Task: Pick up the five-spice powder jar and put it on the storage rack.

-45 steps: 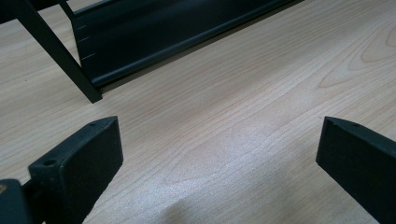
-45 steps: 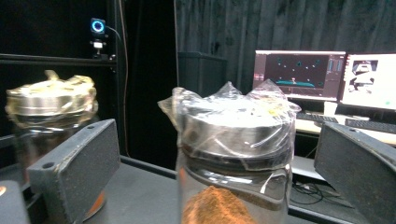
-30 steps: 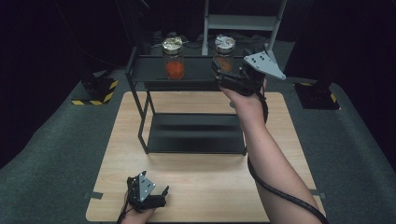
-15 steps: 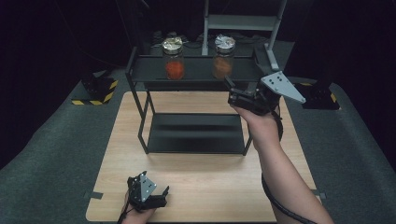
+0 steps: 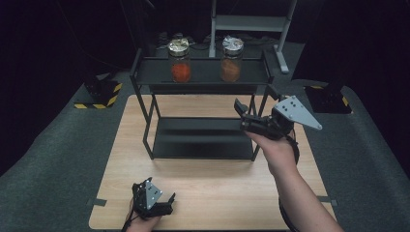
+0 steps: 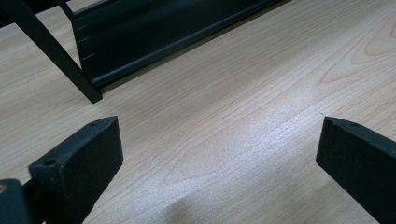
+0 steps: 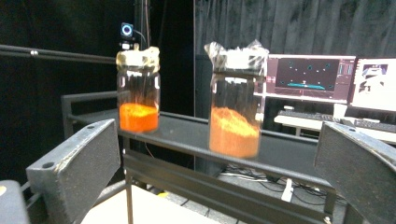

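High view: two foil-capped jars, left jar (image 5: 180,62) and right jar (image 5: 231,60), stand on the rack's top shelf (image 5: 203,77), while the right gripper (image 5: 251,117), jaws apart and empty, hovers nearby; left gripper (image 5: 159,205) rests open on the counter (image 5: 212,188).

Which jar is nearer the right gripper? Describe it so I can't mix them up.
Find the black two-tier rack on the wooden table. On its top shelf, take the right jar, above the open right gripper. Its powder is duller brownish-orange; the left jar holds brighter red-orange.
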A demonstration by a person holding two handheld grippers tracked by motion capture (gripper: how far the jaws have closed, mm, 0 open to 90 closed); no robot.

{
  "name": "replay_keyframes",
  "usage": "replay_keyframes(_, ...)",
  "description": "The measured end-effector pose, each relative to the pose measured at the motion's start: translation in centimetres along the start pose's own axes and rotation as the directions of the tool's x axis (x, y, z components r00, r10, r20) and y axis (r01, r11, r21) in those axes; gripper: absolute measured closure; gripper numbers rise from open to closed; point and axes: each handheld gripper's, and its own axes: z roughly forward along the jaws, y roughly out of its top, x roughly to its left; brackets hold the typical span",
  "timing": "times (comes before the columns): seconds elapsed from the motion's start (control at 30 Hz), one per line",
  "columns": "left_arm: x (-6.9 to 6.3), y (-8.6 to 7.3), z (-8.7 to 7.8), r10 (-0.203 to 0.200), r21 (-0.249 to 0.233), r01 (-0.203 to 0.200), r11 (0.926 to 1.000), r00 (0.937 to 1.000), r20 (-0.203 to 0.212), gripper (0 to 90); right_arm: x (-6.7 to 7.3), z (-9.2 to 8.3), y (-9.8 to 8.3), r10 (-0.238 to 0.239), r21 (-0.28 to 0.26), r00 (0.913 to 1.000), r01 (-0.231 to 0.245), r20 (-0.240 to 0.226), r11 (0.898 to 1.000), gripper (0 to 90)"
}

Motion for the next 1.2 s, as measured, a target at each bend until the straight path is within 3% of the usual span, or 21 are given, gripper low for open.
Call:
replay_keyframes(0.77, -0.2, 0.1, 0.0, 0.010, 0.006, -0.010, 0.9999, 0.9999, -0.010, 0.7, 0.3, -3.7, -3.7, -0.059, 0.064, 0.9981, 0.060, -0.020, 0.996, 0.0)
replay_keyframes(1.2, -0.4, 0.1, 0.1, 0.015, 0.008, -0.014, 0.9999, 0.9998, -0.015, 0.7, 0.3, -5.9, -7.2, -0.111, 0.130, 0.9937, 0.112, -0.016, 0.985, 0.0)
